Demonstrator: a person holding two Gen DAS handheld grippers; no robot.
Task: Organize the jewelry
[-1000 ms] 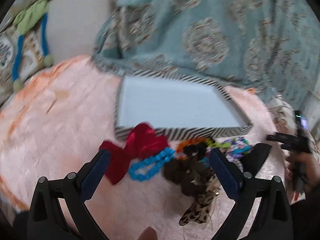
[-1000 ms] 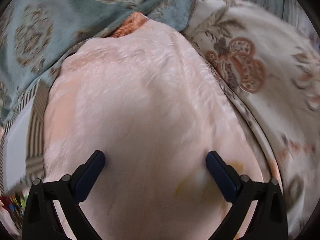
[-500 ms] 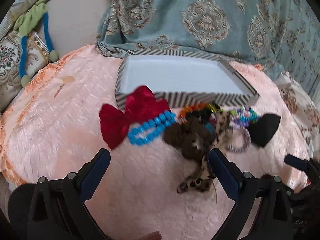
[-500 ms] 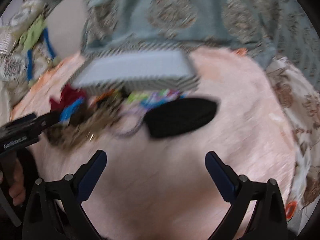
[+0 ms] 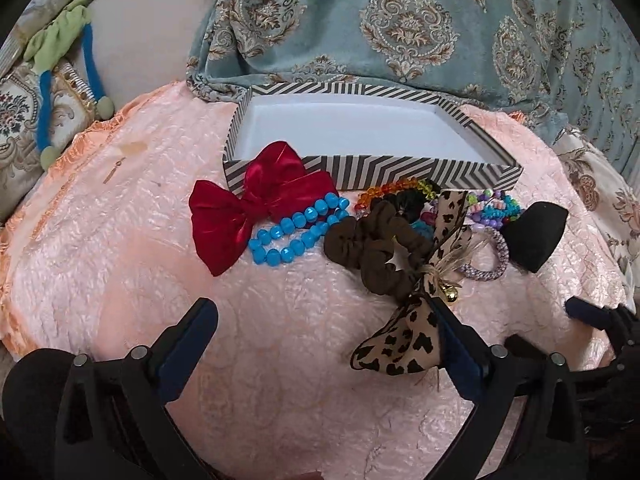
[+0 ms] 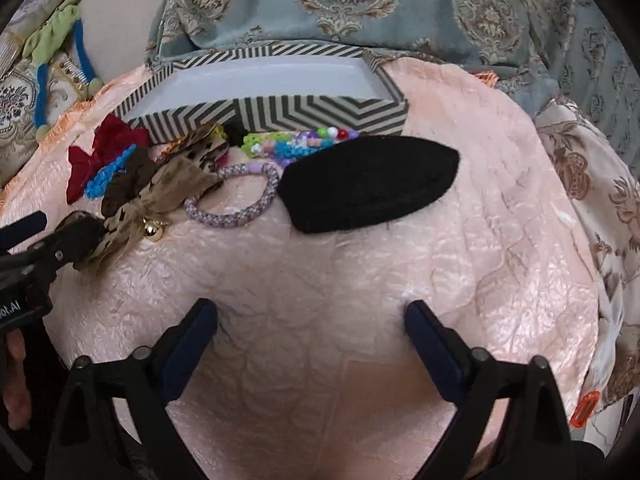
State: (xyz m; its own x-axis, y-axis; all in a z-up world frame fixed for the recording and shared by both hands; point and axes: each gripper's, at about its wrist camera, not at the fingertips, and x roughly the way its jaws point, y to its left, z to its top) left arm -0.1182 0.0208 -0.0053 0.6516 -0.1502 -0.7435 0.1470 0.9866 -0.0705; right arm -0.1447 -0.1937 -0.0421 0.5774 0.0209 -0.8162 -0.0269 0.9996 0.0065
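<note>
A striped box (image 5: pixel 400 168) with a white, empty inside stands on a pink cushion (image 5: pixel 280 380). In front of it lies a row of accessories: a red bow (image 5: pixel 256 208), a blue bead bracelet (image 5: pixel 296 232), a brown scrunchie (image 5: pixel 376 248), a leopard-print bow (image 5: pixel 404 344), a lilac braided bracelet (image 6: pixel 232 196), colourful bead bracelets (image 6: pixel 304 142) and a black oval clip (image 6: pixel 368 184). My left gripper (image 5: pixel 324 336) is open, short of the pile, its right finger by the leopard bow. My right gripper (image 6: pixel 312 328) is open and empty, short of the black clip.
A teal patterned fabric (image 5: pixel 420 28) lies behind the box. A green and blue soft toy (image 5: pixel 60 60) hangs at the far left. Floral bedding (image 6: pixel 592 184) lies to the right of the cushion. The left gripper shows at the left edge of the right wrist view (image 6: pixel 44 248).
Both grippers have drawn back from the pile. The right view swung left from bare cushion until the box and accessories came into sight. Both stay open.
</note>
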